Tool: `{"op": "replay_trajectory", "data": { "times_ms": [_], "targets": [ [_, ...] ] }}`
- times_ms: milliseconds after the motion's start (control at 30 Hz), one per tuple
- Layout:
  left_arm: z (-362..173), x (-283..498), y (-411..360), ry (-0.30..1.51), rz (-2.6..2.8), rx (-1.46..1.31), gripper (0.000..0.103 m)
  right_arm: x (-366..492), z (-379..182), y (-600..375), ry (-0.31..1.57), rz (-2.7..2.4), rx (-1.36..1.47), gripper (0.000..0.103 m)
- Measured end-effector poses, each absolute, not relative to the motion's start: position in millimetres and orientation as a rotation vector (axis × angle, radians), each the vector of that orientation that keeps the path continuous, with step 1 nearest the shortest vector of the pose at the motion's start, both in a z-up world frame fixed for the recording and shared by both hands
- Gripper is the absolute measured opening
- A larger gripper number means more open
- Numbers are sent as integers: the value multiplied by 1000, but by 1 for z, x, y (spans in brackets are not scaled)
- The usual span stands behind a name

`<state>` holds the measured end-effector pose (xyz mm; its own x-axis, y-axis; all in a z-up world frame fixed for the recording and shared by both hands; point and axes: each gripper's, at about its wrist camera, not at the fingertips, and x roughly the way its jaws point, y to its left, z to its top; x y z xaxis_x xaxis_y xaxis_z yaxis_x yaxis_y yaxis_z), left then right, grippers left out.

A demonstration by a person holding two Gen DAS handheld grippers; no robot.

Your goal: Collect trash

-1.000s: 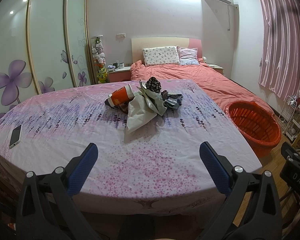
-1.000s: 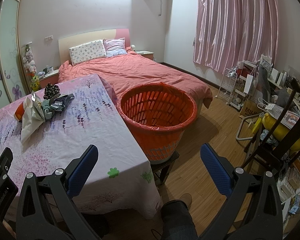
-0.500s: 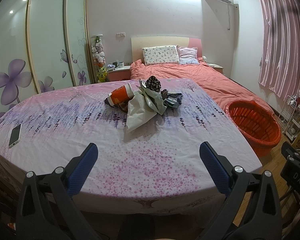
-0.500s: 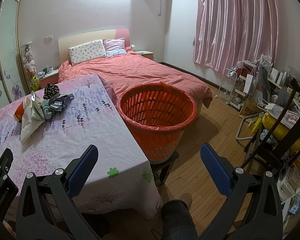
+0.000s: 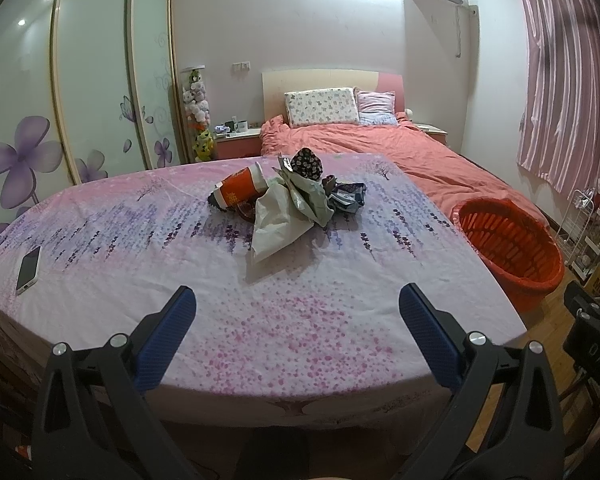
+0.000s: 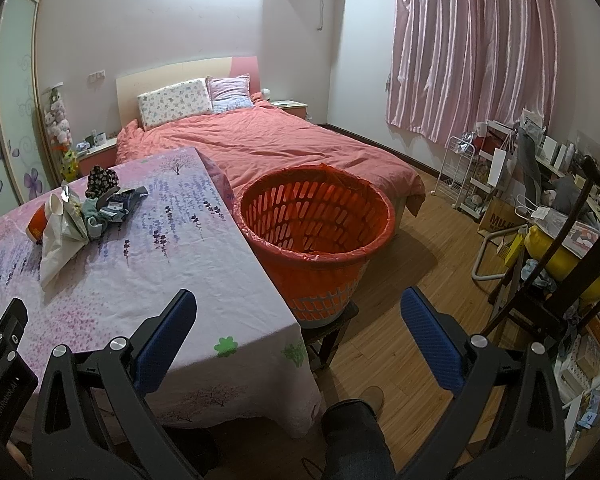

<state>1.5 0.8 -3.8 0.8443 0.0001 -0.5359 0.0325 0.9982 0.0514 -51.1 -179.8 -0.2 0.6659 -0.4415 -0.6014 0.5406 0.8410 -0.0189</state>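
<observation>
Left gripper (image 5: 296, 316): spread wide and empty, hovering over the near edge of the desk (image 5: 308, 320).
Right gripper (image 6: 298, 320): also spread wide, holding nothing, above the desk's right corner and the floor.
Person: a dark trouser leg (image 6: 352, 436) and shoe below the right gripper.
Phone (image 5: 28, 269): flat near the desk's left edge.
Trash pile (image 5: 290, 200): mid-desk, well beyond both grippers; an orange cup (image 5: 240, 191) on its side, a pale bag, crumpled wrappers touching one another.
Basket (image 6: 316, 236): orange, lined with a bag, on a low stool just beside the desk's right side.
Bed (image 6: 268, 140): behind the desk and basket.
</observation>
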Motion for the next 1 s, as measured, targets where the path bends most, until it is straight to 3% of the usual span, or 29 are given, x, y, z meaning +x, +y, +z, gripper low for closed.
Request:
{"op": "replay_trajectory", "data": {
  "times_ms": [467, 867, 1000],
  "targets": [
    [-18, 37, 25, 610, 38, 28, 100, -20, -6, -173, 647, -493, 156, 101],
    [-24, 115, 60, 623, 7, 31, 99, 30, -15, -173, 656, -334, 180, 101],
    [-31, 144, 56, 635, -20, 65, 95, 51, -19, -173, 656, -277, 186, 97]
  ]
}}
